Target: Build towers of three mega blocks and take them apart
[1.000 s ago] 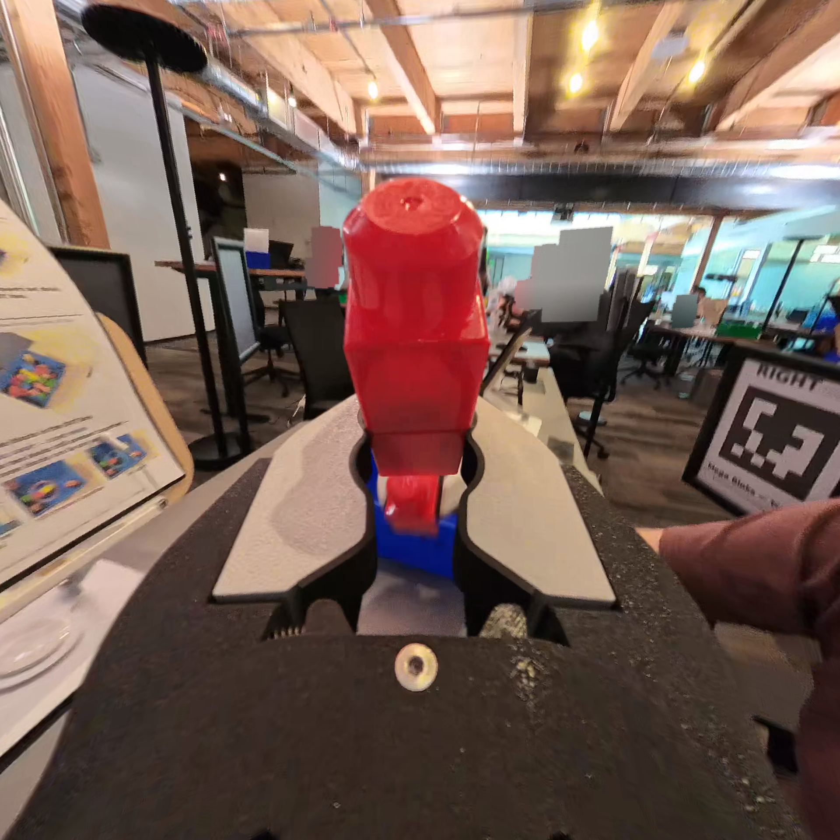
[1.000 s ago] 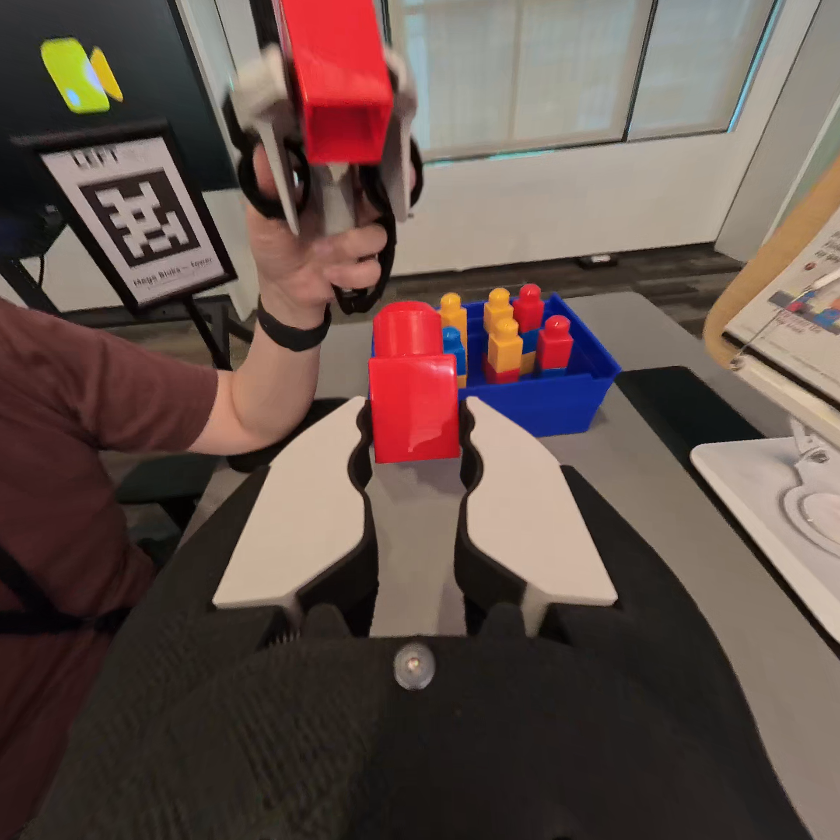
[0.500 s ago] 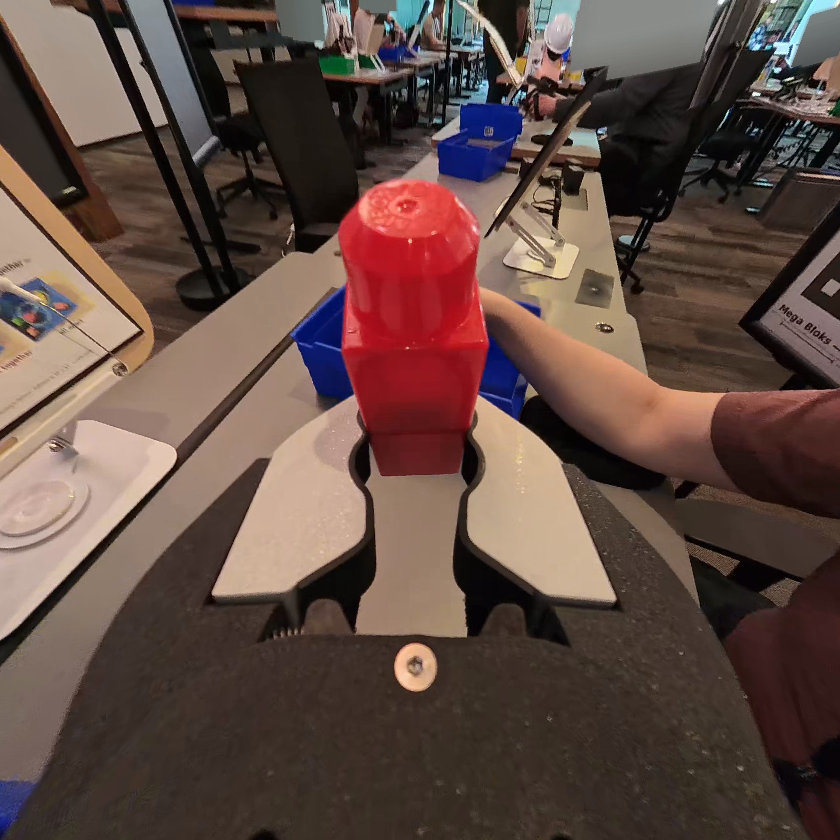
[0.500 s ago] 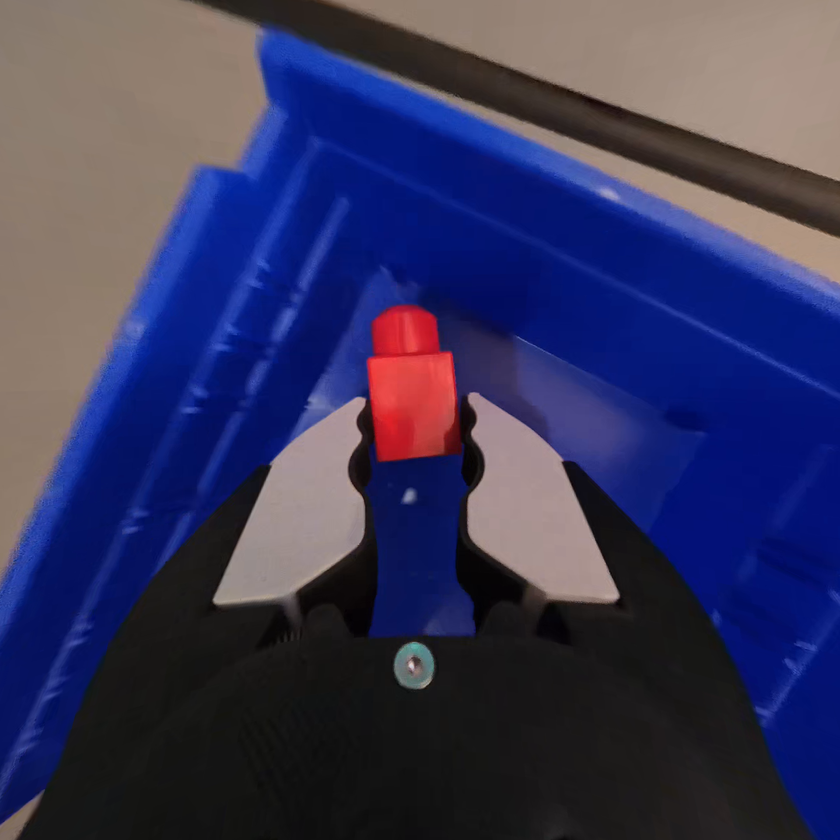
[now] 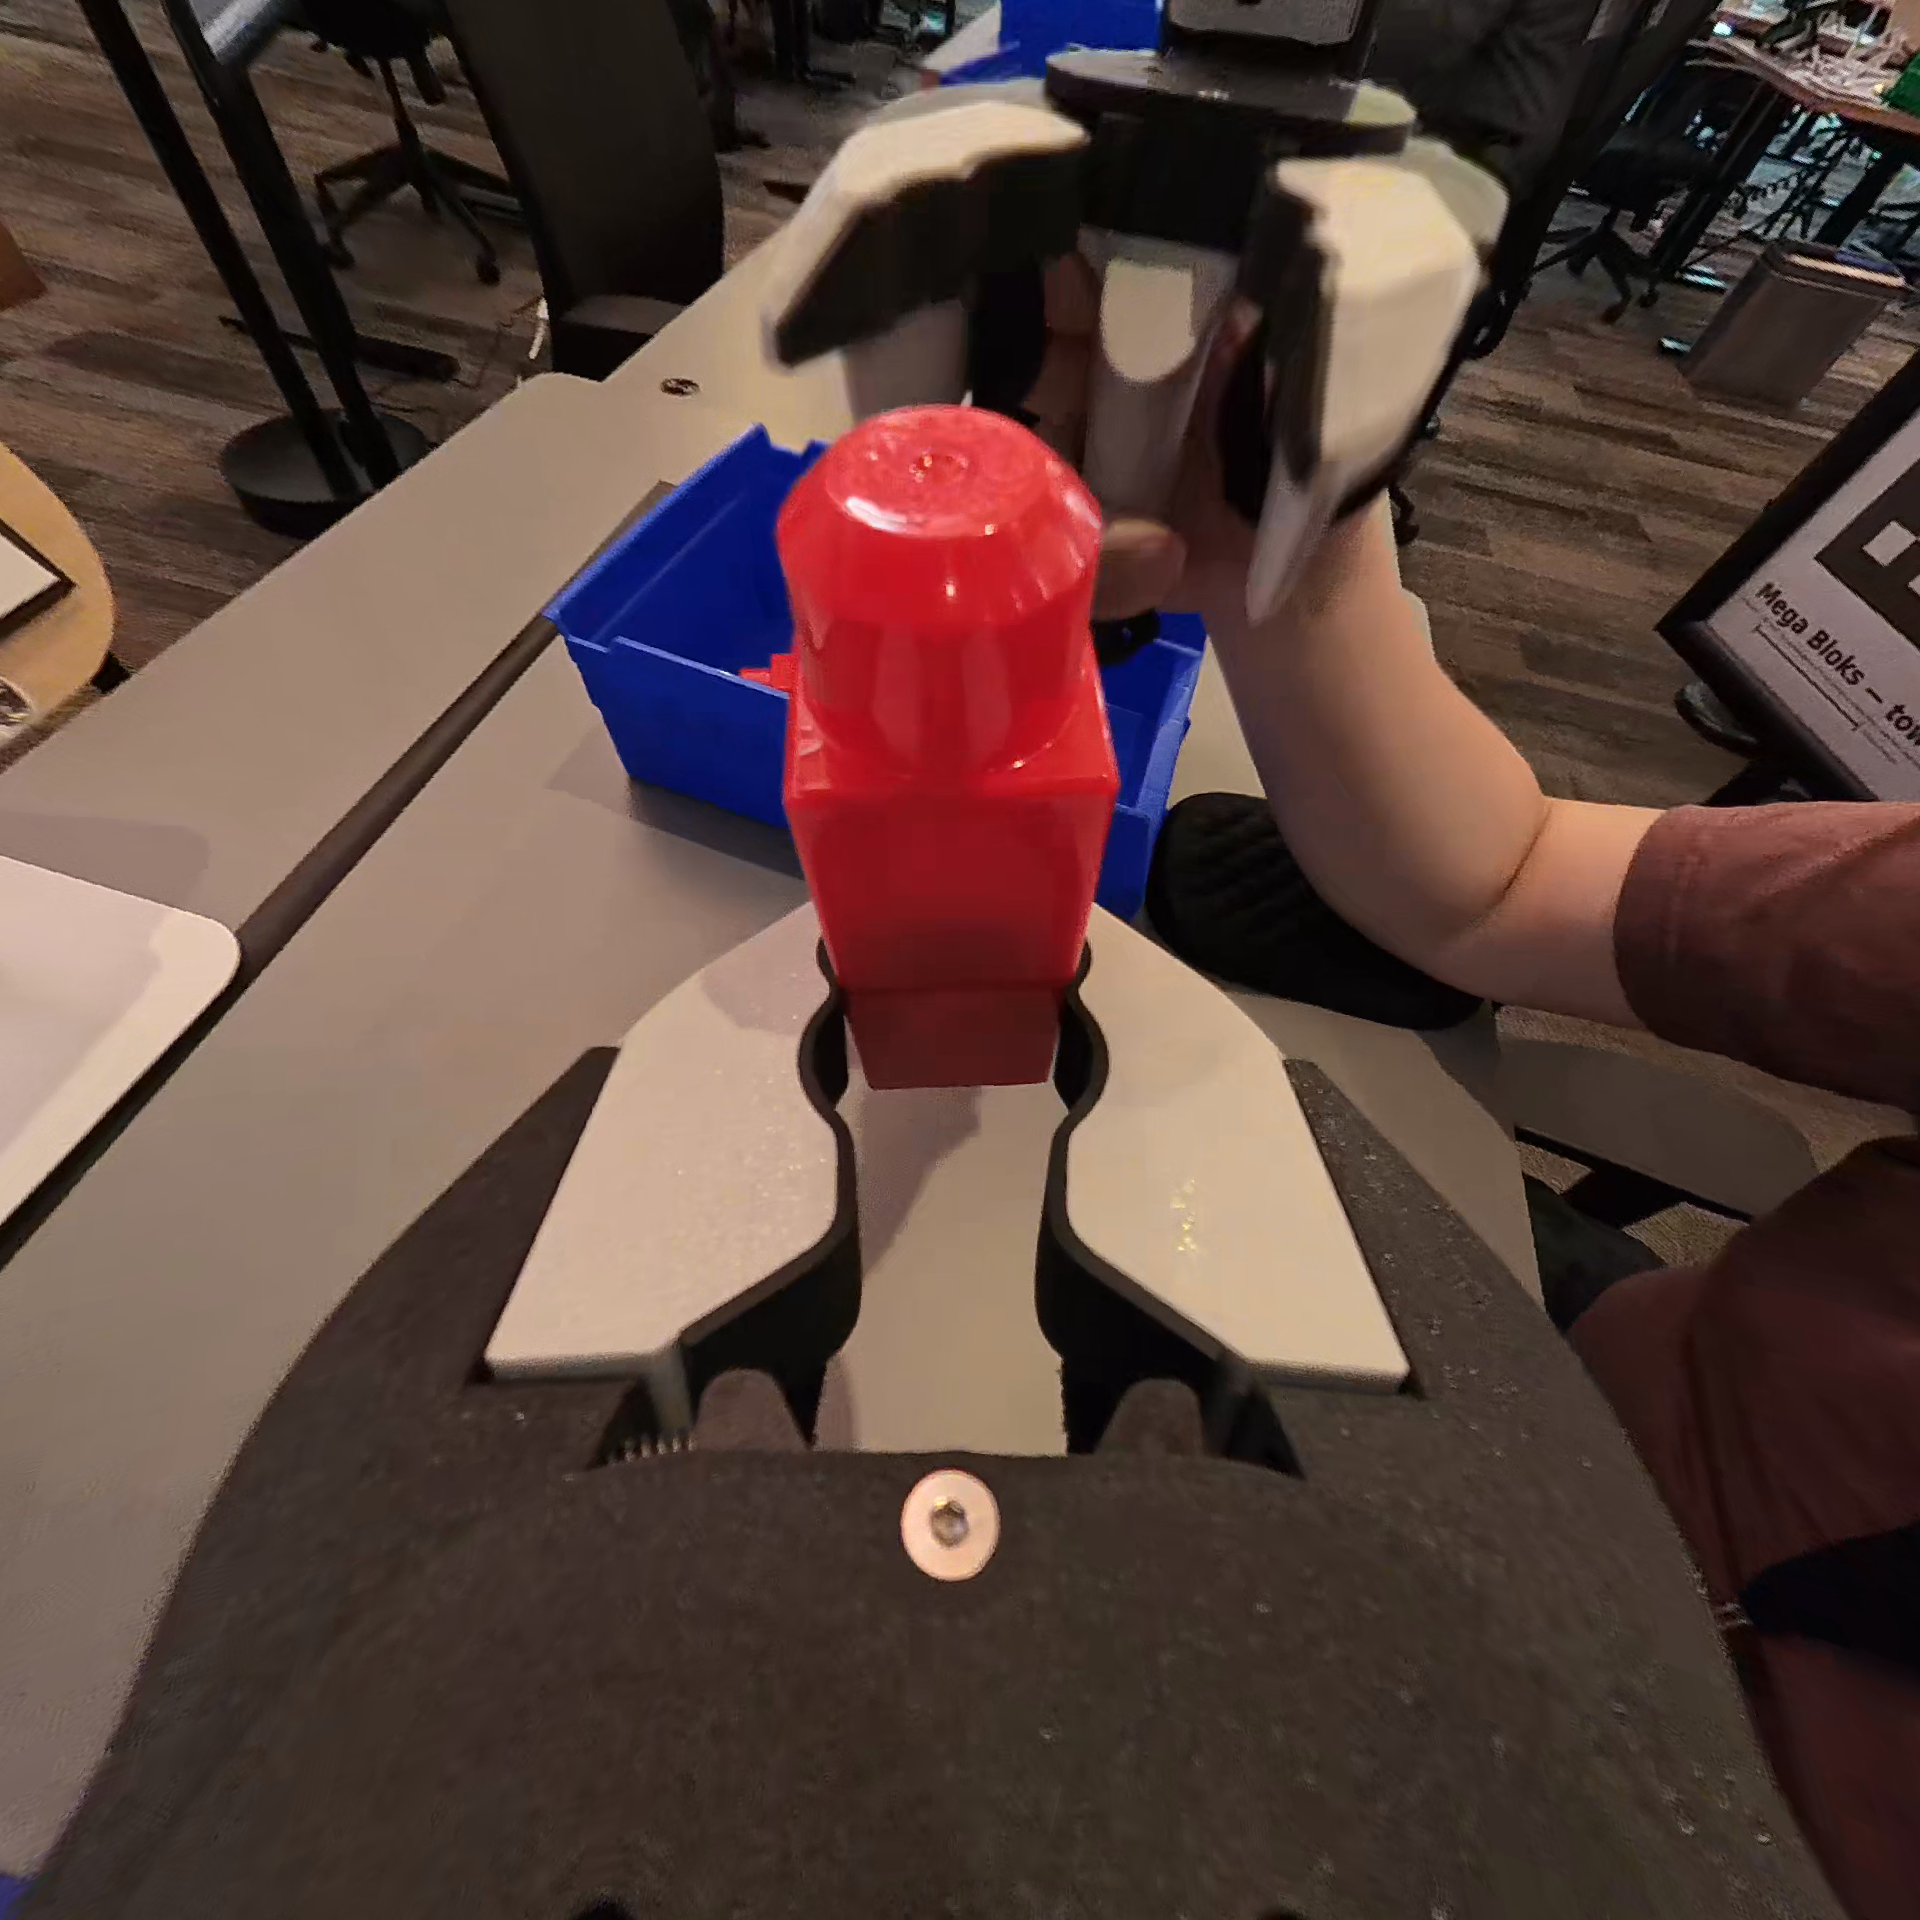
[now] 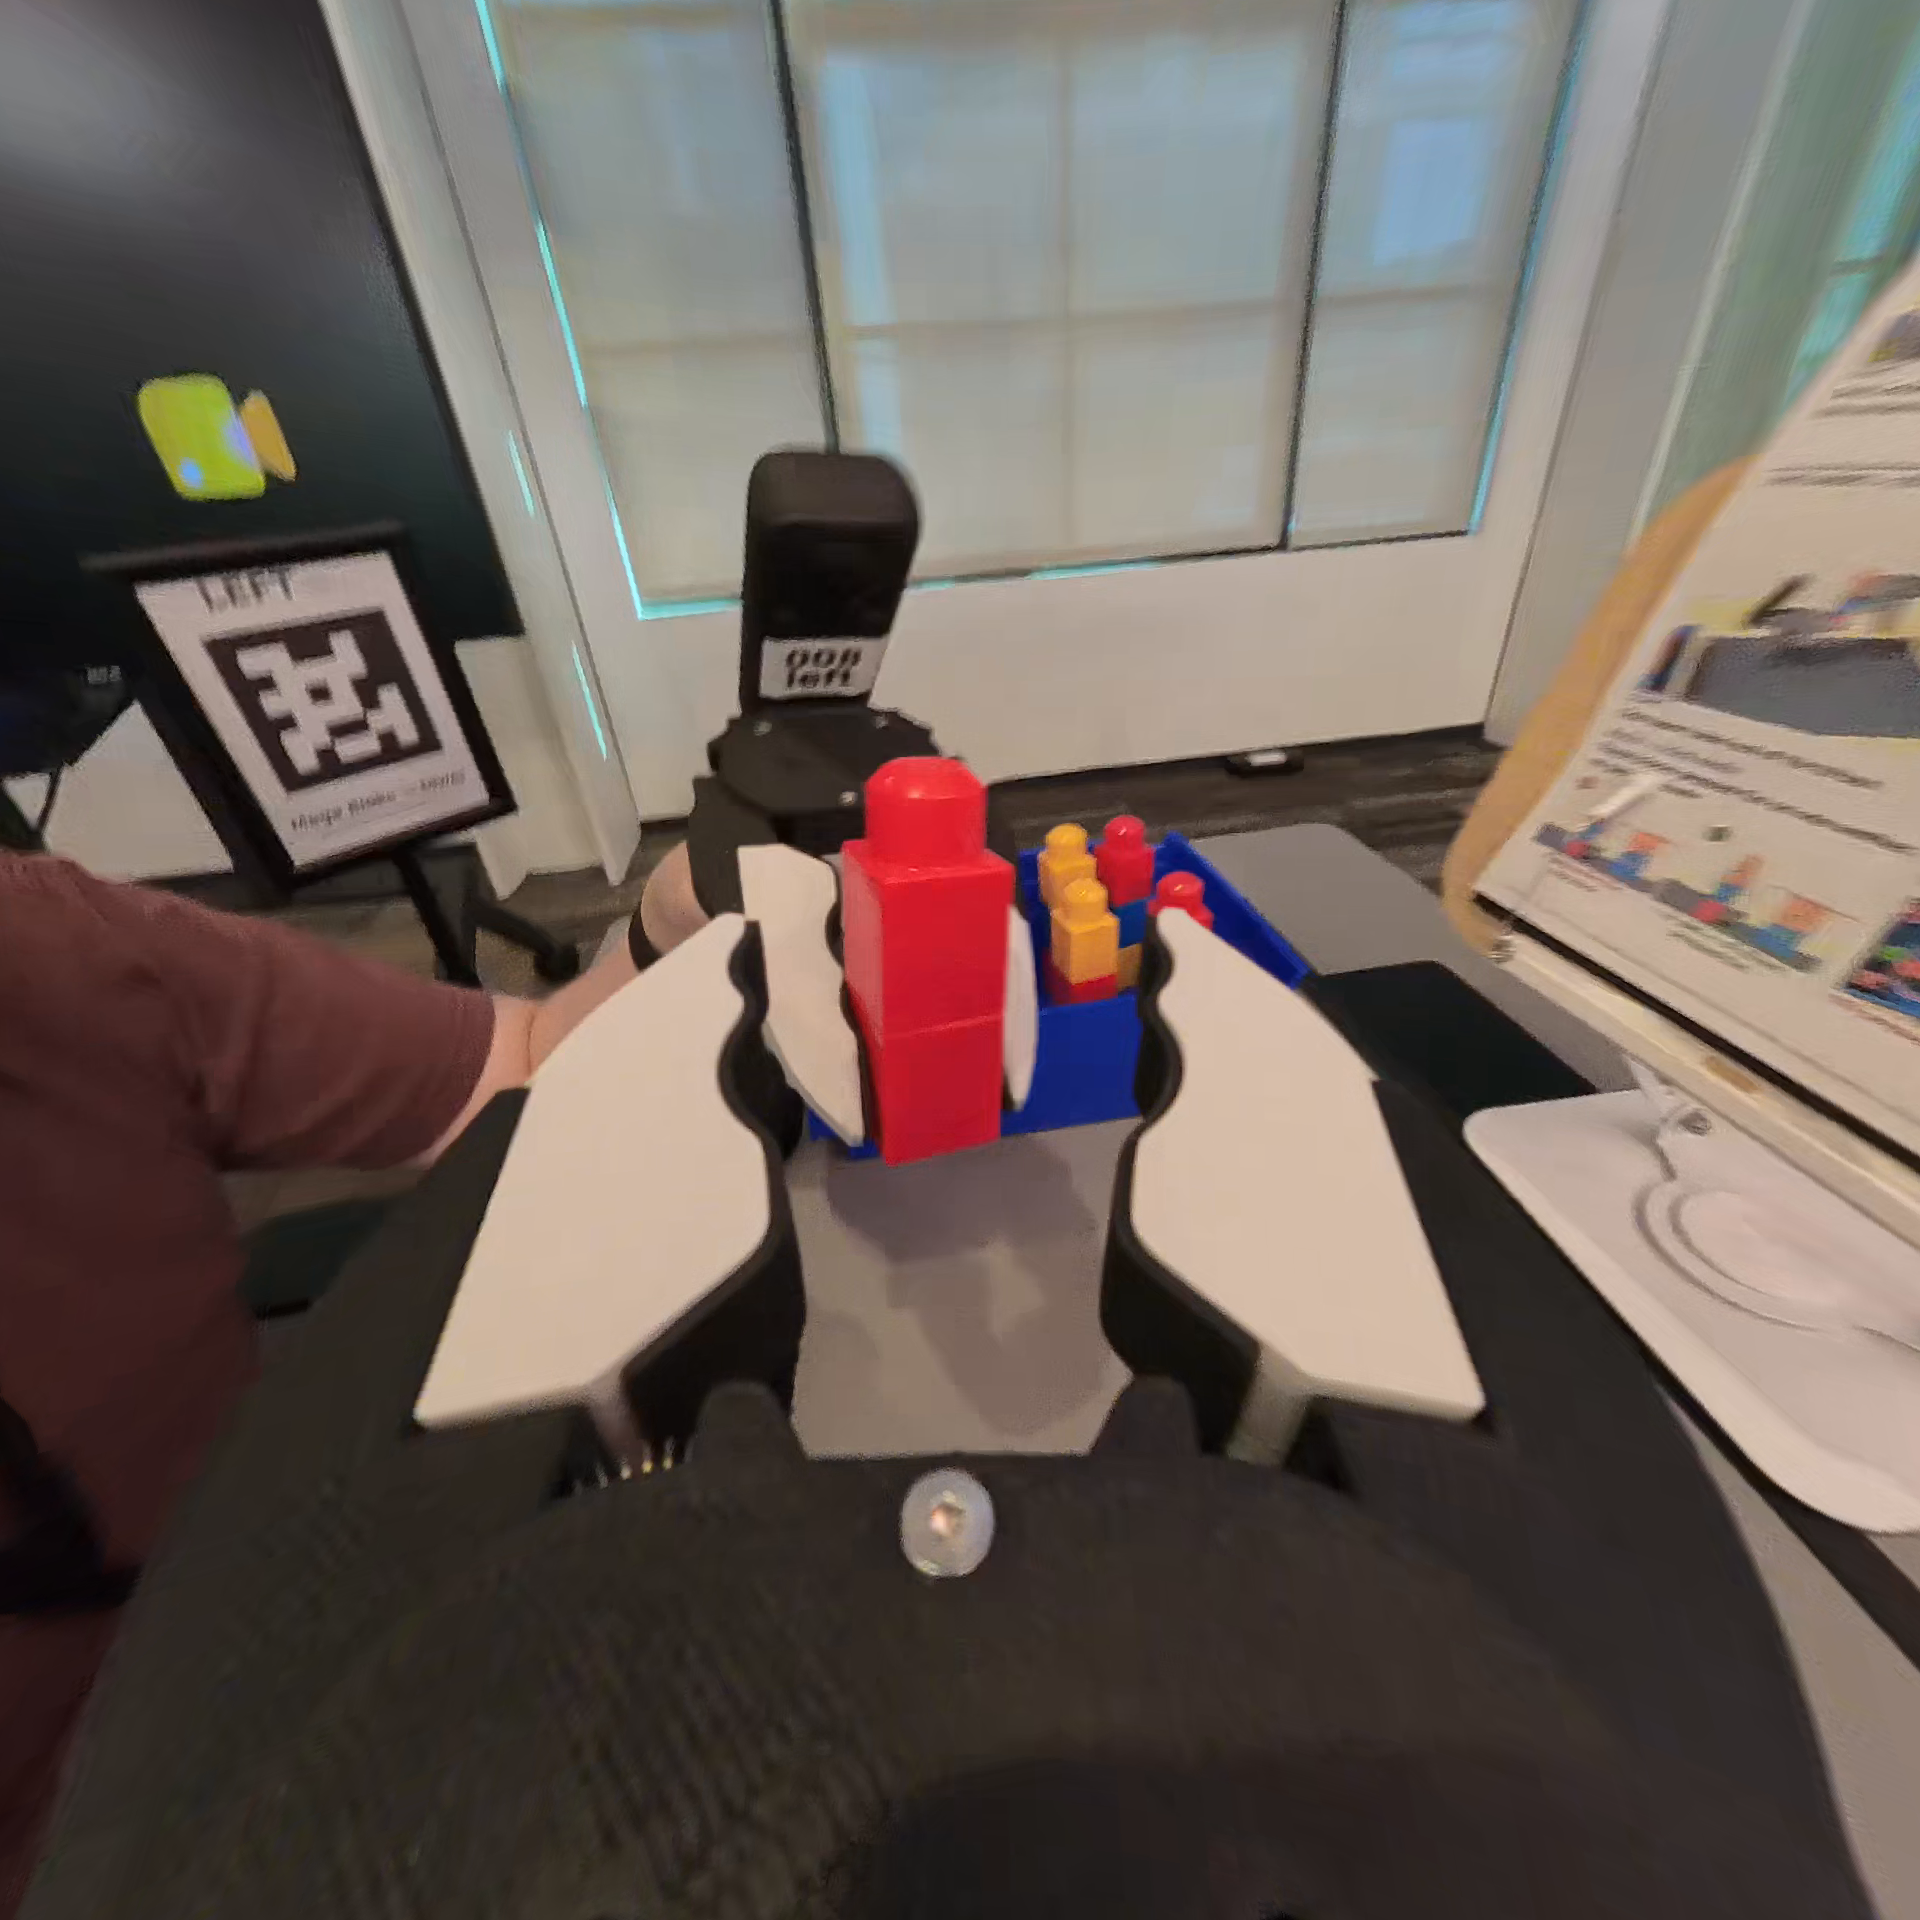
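My left gripper (image 5: 951, 997) is shut on a stack of two red mega blocks (image 5: 945, 831), gripped at the lower block, stud pointing away from the camera. In the right wrist view the same stack (image 6: 925, 966) stands upright between the left gripper's white fingers (image 6: 800, 987). My right gripper (image 6: 948, 935) is open and empty, facing the stack from close by. In the left wrist view it (image 5: 1143, 260) hangs open above a blue bin (image 5: 665, 665), where a bit of red shows. Another blue bin (image 6: 1081, 1049) behind the stack holds yellow, red and blue block towers (image 6: 1086, 914).
A grey table (image 5: 416, 935) carries both bins. A white stand base (image 6: 1704, 1247) with an instruction sheet (image 6: 1766, 727) is at the right. Framed marker signs stand off the table (image 6: 312, 707) (image 5: 1849, 623). The person's forearm (image 5: 1403, 779) rests over a black pad (image 5: 1247, 894). The gap from one gripper's tips to the other's is roughly 7 cm.
My right gripper carried a red block into a blue bin, let it go, opened wide and rose to face the left gripper. My left gripper tilted down, keeping its red stack.
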